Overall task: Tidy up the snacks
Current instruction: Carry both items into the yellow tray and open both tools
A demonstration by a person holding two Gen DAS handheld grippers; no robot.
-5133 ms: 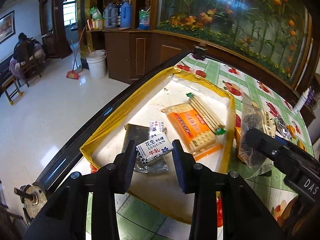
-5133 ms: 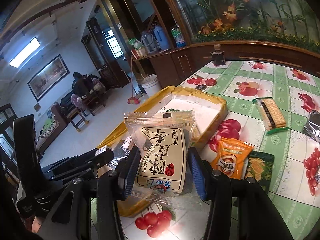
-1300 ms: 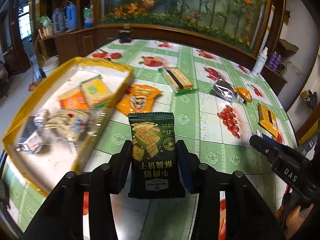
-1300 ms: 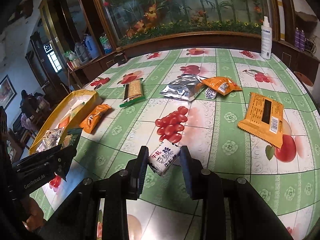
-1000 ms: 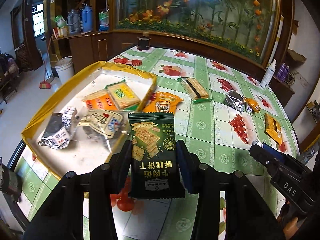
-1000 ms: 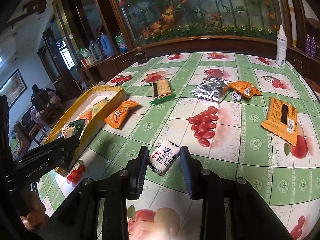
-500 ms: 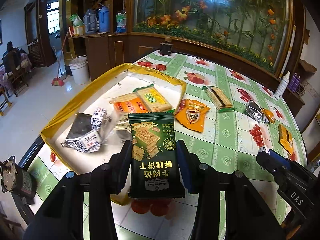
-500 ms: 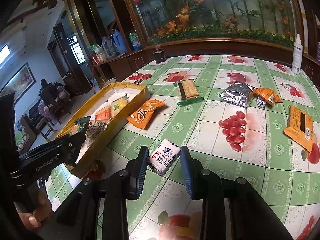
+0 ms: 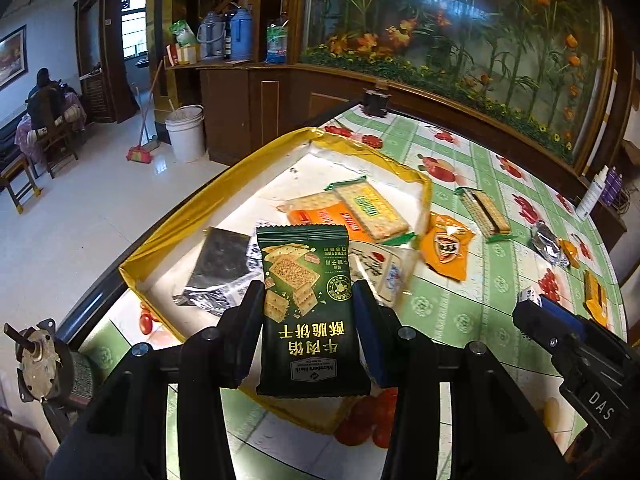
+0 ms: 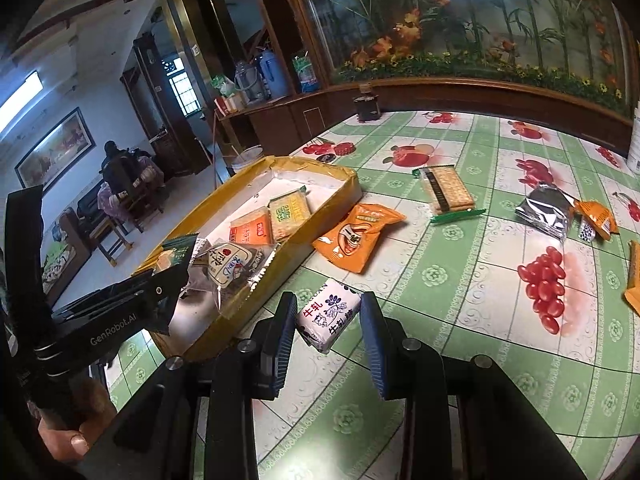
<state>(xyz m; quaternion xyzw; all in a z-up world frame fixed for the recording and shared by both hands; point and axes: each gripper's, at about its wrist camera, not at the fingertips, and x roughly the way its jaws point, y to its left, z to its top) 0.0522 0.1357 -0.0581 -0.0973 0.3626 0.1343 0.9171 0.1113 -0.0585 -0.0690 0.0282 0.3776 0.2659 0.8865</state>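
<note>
Tablecloth (image 10: 480, 280) green, fruit-printed; floor (image 9: 60, 220) pale, glossy.

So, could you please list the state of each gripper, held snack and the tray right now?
left gripper: shut on green cracker pack, over tray
right gripper: shut on white nougat candy, above table
yellow tray: partly filled with snacks
orange chip bag: flat on table, beside tray
</note>
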